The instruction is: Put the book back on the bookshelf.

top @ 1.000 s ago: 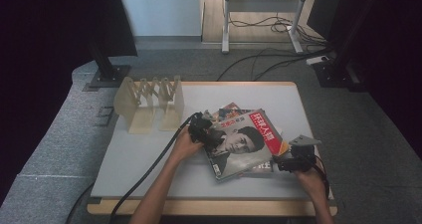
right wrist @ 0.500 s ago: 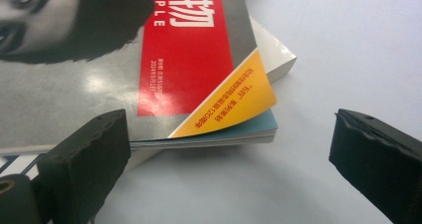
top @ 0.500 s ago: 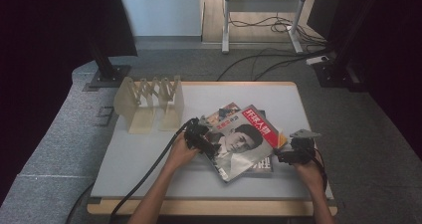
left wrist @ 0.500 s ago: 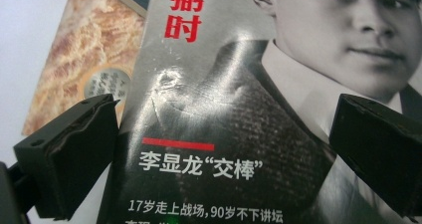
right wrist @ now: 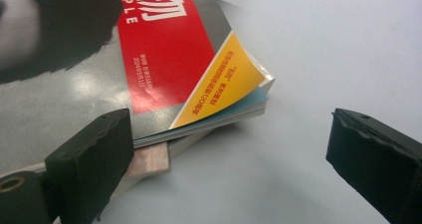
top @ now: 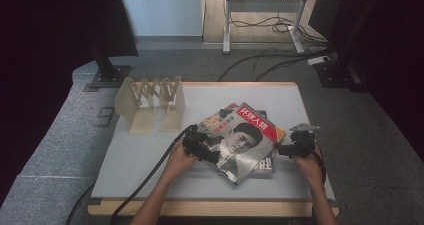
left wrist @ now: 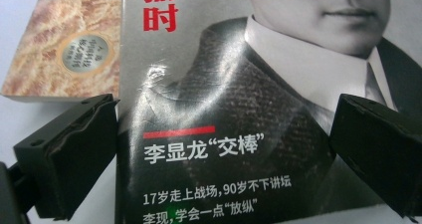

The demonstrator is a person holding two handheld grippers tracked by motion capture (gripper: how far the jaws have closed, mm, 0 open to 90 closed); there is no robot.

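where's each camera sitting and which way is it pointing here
High view: above the person's side, looking forward and down on the white table; both forearms, left tongs and right tongs show.
Left gripper view: on the left tongs, facing the grey glossy portrait magazine; its open black jaws show.
Right gripper view: on the right tongs, facing that magazine's red-and-yellow corner; its open jaws show.
Shared: all three show the magazine.

Mag atop stack, rack left
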